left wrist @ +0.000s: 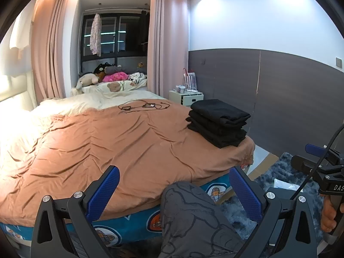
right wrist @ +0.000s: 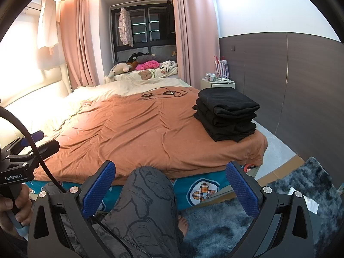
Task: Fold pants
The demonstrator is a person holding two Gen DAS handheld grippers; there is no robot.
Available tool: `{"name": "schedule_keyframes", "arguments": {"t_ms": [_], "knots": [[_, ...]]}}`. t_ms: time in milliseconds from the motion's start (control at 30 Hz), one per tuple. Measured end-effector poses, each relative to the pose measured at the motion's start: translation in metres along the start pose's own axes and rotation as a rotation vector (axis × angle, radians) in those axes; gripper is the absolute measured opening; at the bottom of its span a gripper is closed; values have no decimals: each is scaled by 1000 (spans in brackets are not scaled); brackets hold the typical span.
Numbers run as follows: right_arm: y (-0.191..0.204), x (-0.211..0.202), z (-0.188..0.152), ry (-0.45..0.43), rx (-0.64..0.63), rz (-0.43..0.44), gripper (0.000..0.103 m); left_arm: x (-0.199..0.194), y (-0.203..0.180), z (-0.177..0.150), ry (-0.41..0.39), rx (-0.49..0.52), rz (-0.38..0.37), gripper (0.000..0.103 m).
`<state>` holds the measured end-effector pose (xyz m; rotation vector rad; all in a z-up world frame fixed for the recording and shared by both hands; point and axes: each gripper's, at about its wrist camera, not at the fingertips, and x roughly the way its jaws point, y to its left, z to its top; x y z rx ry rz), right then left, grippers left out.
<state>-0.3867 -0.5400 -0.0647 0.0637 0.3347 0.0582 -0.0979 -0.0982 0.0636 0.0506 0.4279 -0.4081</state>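
Observation:
A stack of folded black pants (left wrist: 218,122) (right wrist: 226,112) rests on the orange quilt (left wrist: 120,142) (right wrist: 137,129) near the bed's right front corner. My left gripper (left wrist: 174,175) is open and empty, held back from the bed's near edge, over the person's grey patterned knee (left wrist: 189,215). My right gripper (right wrist: 169,171) is open and empty too, also short of the bed edge. In the left wrist view the right gripper (left wrist: 309,157) juts in at the right edge. The left gripper (right wrist: 40,139) appears at the left edge of the right wrist view.
Black cables with small devices (left wrist: 143,105) (right wrist: 164,93) lie at the quilt's far end. Plush toys (left wrist: 111,76) pile up beyond the bed. A white nightstand (left wrist: 187,96) stands by the dark wall panel. A shaggy blue-grey rug (right wrist: 279,204) and cardboard (left wrist: 263,165) cover the floor at right.

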Motion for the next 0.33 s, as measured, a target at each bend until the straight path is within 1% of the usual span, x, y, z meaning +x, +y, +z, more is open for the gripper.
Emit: {"name": "schedule_keyframes", "arguments": {"t_ms": [200,333], "knots": [[-4,1,2,0,-1,0,103,0,0,0,2,2,-13,103],[-5,1,2,2,0,0,103,0,0,-2,0,1,-7,103]]}}
